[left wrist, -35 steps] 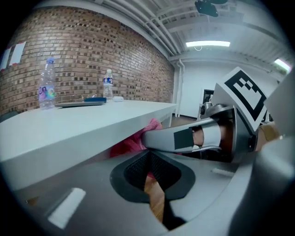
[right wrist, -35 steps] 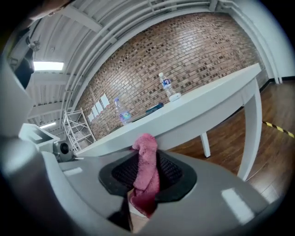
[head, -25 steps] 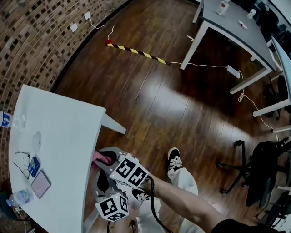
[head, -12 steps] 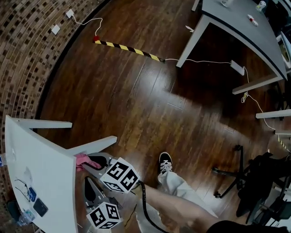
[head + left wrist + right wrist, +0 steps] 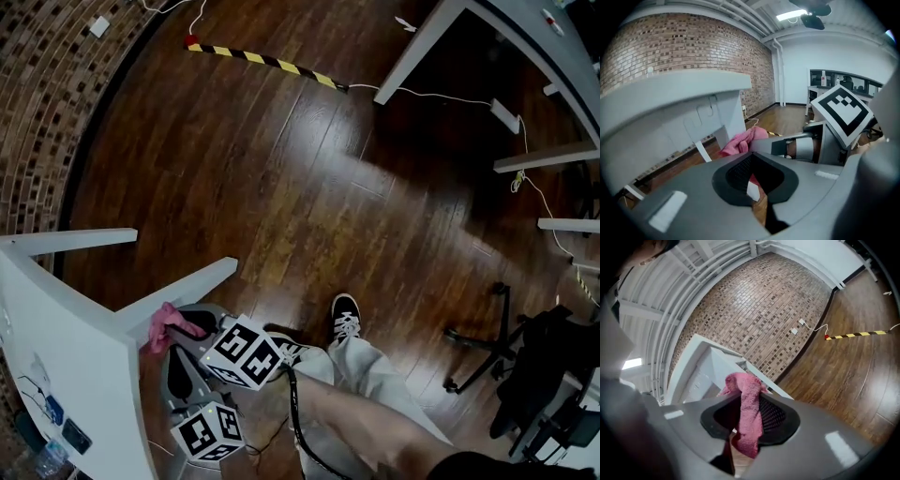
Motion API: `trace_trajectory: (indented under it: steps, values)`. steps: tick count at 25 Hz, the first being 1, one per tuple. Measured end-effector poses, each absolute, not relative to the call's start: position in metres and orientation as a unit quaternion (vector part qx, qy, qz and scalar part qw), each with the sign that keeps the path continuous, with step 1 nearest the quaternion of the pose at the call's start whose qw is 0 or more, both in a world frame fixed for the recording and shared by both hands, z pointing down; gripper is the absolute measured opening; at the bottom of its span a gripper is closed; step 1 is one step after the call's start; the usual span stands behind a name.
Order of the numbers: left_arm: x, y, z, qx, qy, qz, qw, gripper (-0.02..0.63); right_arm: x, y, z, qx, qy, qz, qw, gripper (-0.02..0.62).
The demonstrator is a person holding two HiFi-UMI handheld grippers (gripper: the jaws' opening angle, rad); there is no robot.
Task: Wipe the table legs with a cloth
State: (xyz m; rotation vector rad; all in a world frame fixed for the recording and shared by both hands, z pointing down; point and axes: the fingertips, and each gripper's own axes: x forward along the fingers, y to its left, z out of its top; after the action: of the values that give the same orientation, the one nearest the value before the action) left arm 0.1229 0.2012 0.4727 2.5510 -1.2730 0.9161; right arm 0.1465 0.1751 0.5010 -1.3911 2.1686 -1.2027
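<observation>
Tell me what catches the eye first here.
The pink cloth, pinched in the jaws of the right gripper by a white table leg at lower left. Next, the black-and-white marker cubes beside it, and the yellow-black strip on the dark floor at the top.

Our setup's pretty plain: the left gripper (image 5: pixel 175 356) and right gripper (image 5: pixel 192 323) are both grey plastic, with black ribbed pads (image 5: pixel 774 416) on the inside. Each has a white cube (image 5: pixel 246 352) covered in black square markers, and a thin black cable (image 5: pixel 298 422) runs along our arm. We're wearing pale baggy trousers (image 5: pixel 370 375) and black-and-white sneakers (image 5: pixel 345 319).
</observation>
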Motion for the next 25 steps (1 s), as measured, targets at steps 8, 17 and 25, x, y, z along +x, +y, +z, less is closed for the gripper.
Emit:
trace_trajectory:
  steps: [8,17,25]
  values:
    - [0.135,0.198,0.575,0.867,-0.372,0.316,0.100,-0.005,0.150,0.175,0.623,-0.517,0.719,-0.445,0.129,0.089]
    - [0.140,0.202,0.762,0.869,-0.305,0.373,0.111,-0.005,0.144,0.182,0.828,-0.535,0.675,-0.499,0.098,0.089]
    - [0.151,0.206,0.921,0.853,-0.273,0.419,0.148,-0.005,0.156,0.182,1.002,-0.543,0.615,-0.565,0.090,0.089]
